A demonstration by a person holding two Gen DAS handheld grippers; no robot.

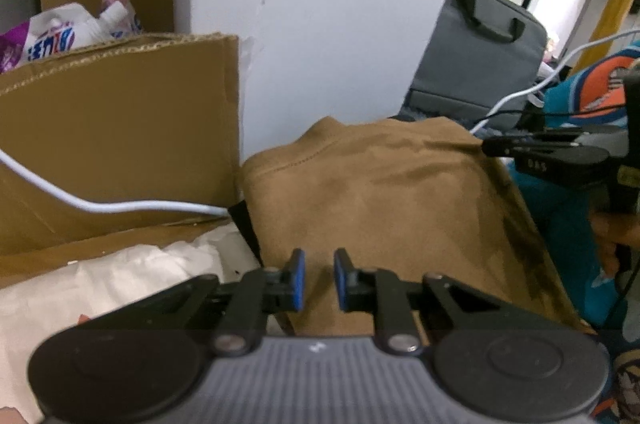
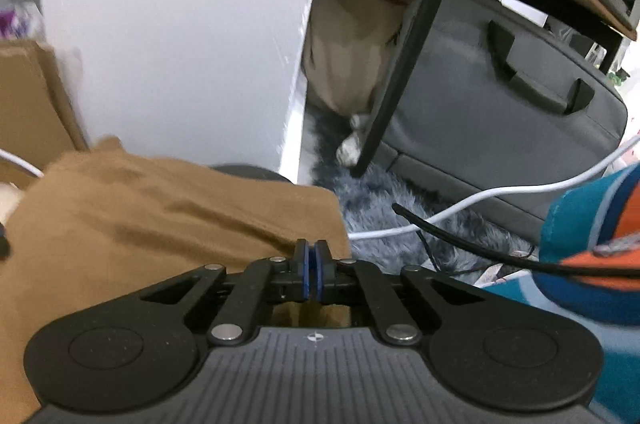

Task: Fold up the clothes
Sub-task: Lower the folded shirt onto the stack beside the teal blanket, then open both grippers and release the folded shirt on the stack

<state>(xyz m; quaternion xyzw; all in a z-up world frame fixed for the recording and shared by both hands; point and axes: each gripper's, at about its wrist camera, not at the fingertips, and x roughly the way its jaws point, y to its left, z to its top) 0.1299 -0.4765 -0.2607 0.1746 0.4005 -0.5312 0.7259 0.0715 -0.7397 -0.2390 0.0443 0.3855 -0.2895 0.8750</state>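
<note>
A brown garment [image 1: 380, 192] lies folded in a thick rectangle, and in the right wrist view the brown garment [image 2: 160, 216] fills the lower left. My left gripper [image 1: 319, 278] hovers open over its near edge, with nothing between the blue pads [image 1: 297, 280]. My right gripper [image 2: 311, 264] is shut, its pads pressed together at the garment's far right corner. In the left wrist view the right gripper [image 1: 486, 146] meets that corner, which looks pinched and slightly lifted. A hand [image 1: 612, 236] holds it.
A cardboard box [image 1: 120, 144] with a white cable [image 1: 120, 206] across it stands at the left, white cloth [image 1: 120, 284] in front of it. A white panel [image 1: 320, 4] rises behind. A grey bag [image 2: 500, 96], black table leg [image 2: 412, 44], fluffy rug [image 2: 380, 192] and teal-orange garment [image 2: 592, 224] are at the right.
</note>
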